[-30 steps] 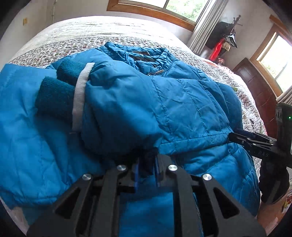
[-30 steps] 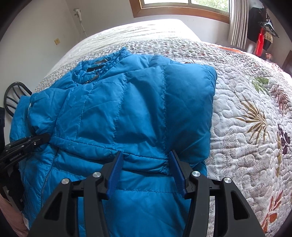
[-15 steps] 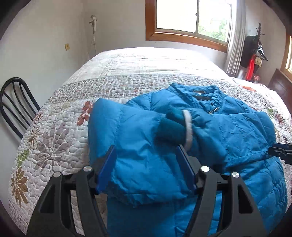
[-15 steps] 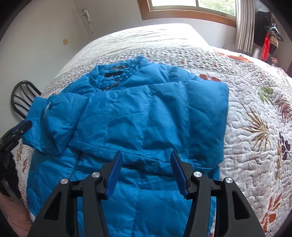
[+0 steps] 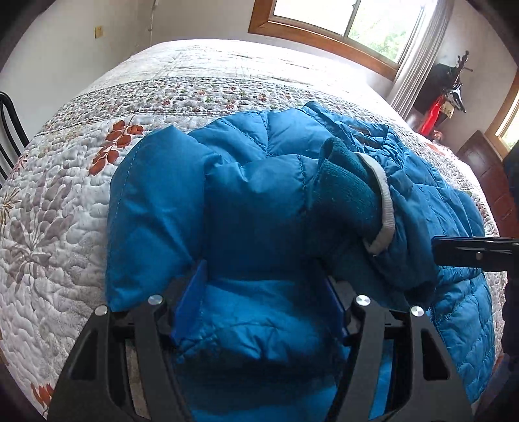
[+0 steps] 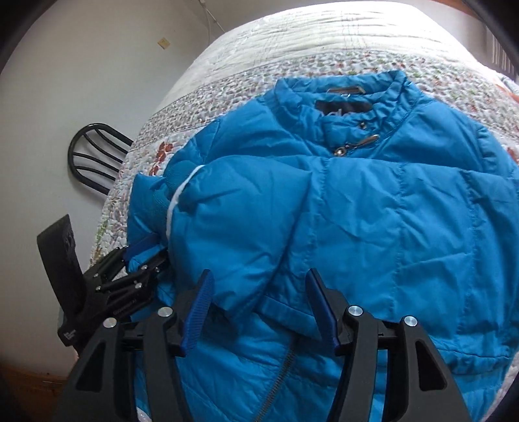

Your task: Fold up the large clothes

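Observation:
A blue puffer jacket (image 6: pixel 373 220) lies on the quilted bed, collar toward the far side, both sleeves folded across its front. In the left wrist view the jacket (image 5: pixel 246 207) shows a teal knit cuff with a white edge (image 5: pixel 353 194). My left gripper (image 5: pixel 262 305) is open, its jaws wide on either side of the folded left sleeve near the hem; it also shows in the right wrist view (image 6: pixel 142 253). My right gripper (image 6: pixel 259 308) is open above the jacket's lower front, just over the zipper (image 6: pixel 279 370). Its tip shows in the left wrist view (image 5: pixel 454 250).
The floral quilt (image 5: pixel 55 207) covers the bed. A black metal chair (image 6: pixel 94 155) stands by the wall at the bed's left. A window (image 5: pixel 343 19) is at the far wall, and a coat rack with dark and red clothes (image 5: pixel 444 97) at the far right.
My left gripper let go of the sleeve, opened and drew back to the jacket's left side. My right gripper moved left and closer over the jacket's front.

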